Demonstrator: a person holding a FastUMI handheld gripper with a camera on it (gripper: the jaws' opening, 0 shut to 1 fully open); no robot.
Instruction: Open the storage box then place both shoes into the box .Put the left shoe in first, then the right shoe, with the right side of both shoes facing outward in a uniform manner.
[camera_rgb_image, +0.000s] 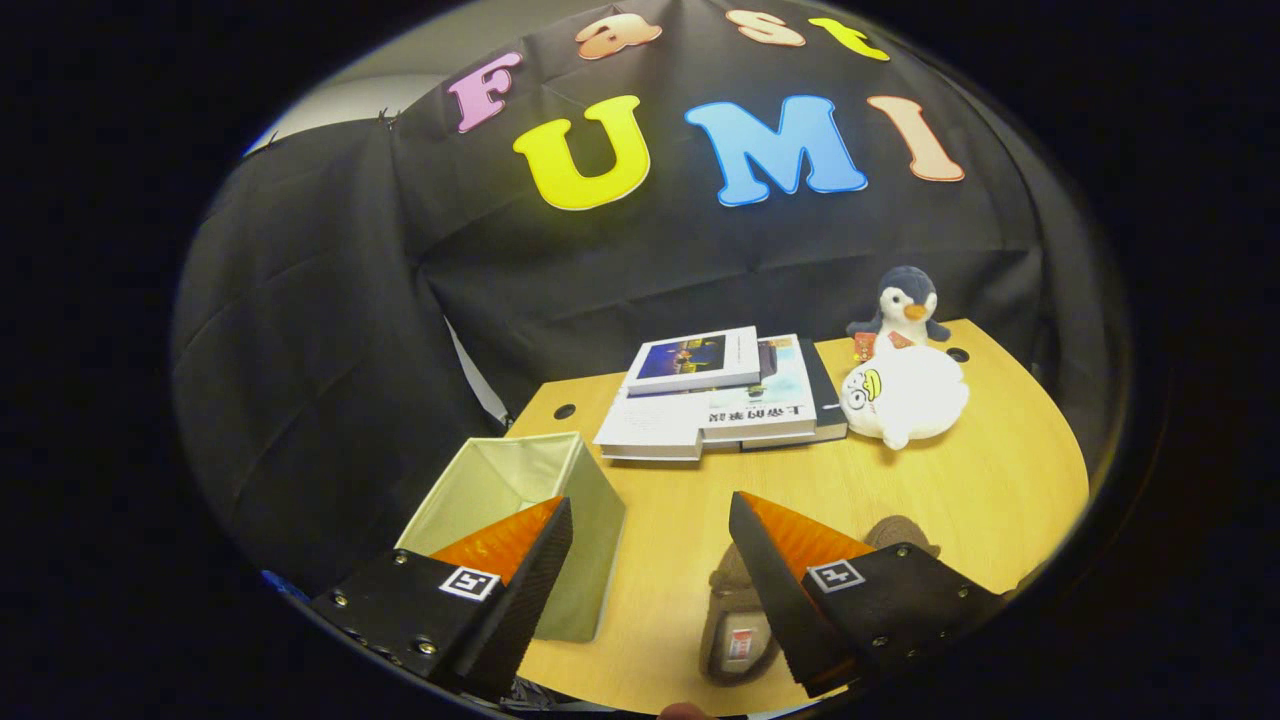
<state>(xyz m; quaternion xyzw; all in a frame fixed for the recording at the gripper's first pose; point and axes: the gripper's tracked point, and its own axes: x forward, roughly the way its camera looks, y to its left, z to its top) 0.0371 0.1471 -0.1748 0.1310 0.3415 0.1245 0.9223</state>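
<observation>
Gripper (650, 520) fingers spread, holding nothing; brown shoe (735, 625) half hidden behind right finger; lidless storage box (520, 480) partly behind left finger.

I think I am working in a small booth set up to look like a room at home. Black cloth (330, 300) hangs all around a wooden desk (980, 500). On the desk I see a pile of books (720, 395), a toy penguin (905, 300), a soft white toy (905, 395), a cloth box (520, 500) and a slipper (735, 625), with my gripper (650, 545) wide apart above them.
</observation>
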